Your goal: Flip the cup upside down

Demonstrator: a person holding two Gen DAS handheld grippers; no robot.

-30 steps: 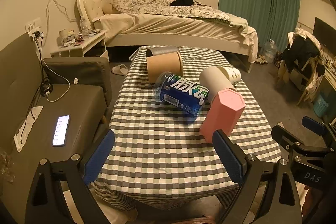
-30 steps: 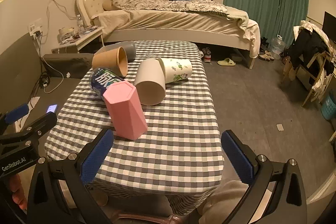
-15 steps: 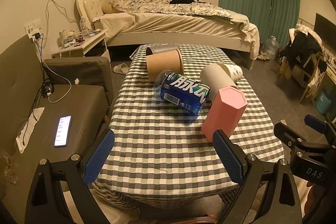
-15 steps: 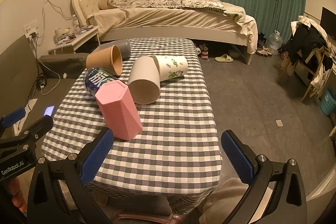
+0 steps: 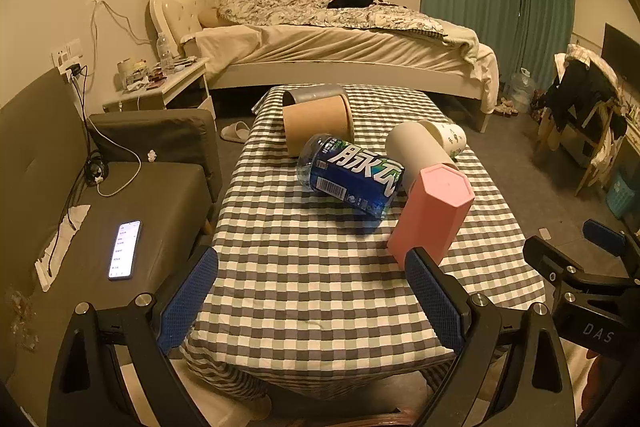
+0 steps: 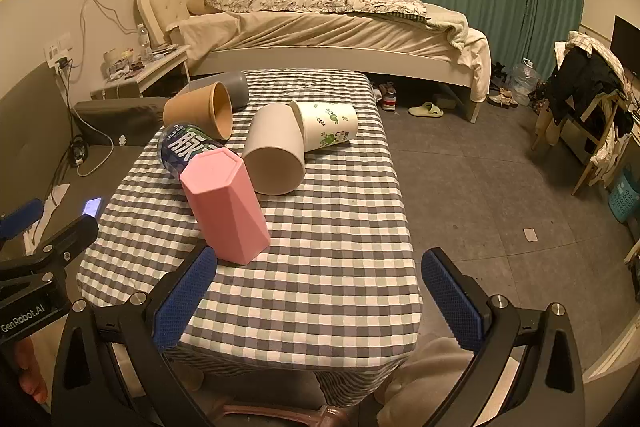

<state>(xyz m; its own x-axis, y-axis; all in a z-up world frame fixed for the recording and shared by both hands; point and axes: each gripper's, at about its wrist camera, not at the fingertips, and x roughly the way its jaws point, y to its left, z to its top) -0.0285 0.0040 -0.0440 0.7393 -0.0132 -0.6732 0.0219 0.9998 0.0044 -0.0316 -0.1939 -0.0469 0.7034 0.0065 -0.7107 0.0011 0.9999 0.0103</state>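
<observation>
A pink hexagonal cup (image 5: 432, 215) (image 6: 224, 203) stands mouth-down on the checked table (image 5: 320, 267) (image 6: 320, 267), near its front. Behind it lie a beige cup (image 6: 276, 155) (image 5: 416, 147), a white leaf-print cup (image 6: 328, 125), a brown cup (image 5: 316, 123) (image 6: 200, 115), a grey cup (image 5: 312, 93) and a blue-labelled bottle (image 5: 352, 175) (image 6: 186, 145), all on their sides. My left gripper (image 5: 312, 299) is open and empty at the front edge. My right gripper (image 6: 320, 299) is open and empty, just right of the pink cup.
A grey sofa (image 5: 80, 227) with a lit phone (image 5: 125, 249) stands left of the table. A bed (image 5: 340, 39) lies behind it. A chair with clothes (image 6: 588, 99) stands far right, with open floor (image 6: 480, 187) in between.
Both grippers have drifted slightly, so the views shifted a little. The cups and bottle have not moved, and both grippers stay open.
</observation>
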